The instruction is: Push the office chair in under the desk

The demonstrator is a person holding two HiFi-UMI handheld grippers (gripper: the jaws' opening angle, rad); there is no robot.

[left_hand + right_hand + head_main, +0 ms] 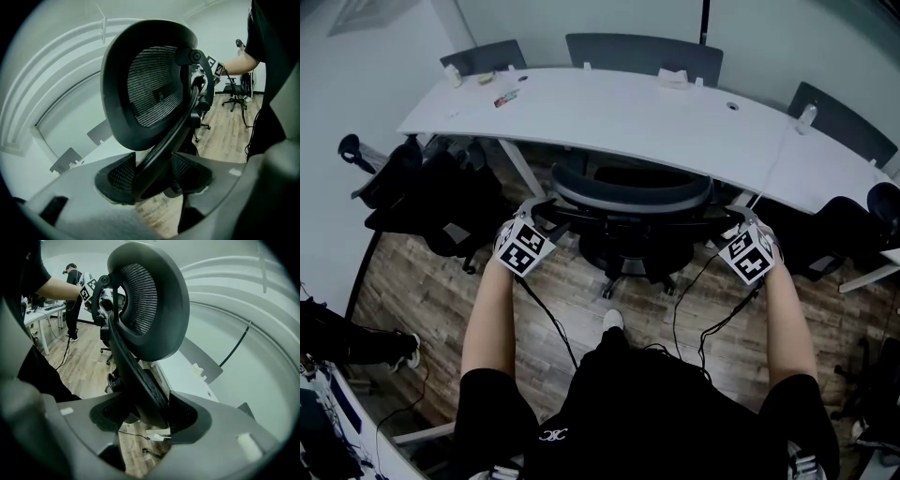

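Observation:
A black mesh office chair (633, 202) stands with its back towards me, its seat partly beneath the curved white desk (675, 122). My left gripper (546, 214) is at the left end of the backrest's top bar. In the left gripper view the black back frame (164, 140) runs between the jaws of the left gripper (154, 180), and the pads sit against it. My right gripper (733, 225) is at the bar's right end. In the right gripper view the frame (140, 385) lies between the jaws of the right gripper (145, 416), with a gap on one side. The mesh headrest (150, 301) rises above.
Other black chairs stand at the left (431, 202) and right (844, 234) of the desk. Grey partition panels (642, 52) line its far edge, and small items (506, 97) lie on top. Cables (544, 319) trail on the wooden floor. A person (70, 291) stands far off.

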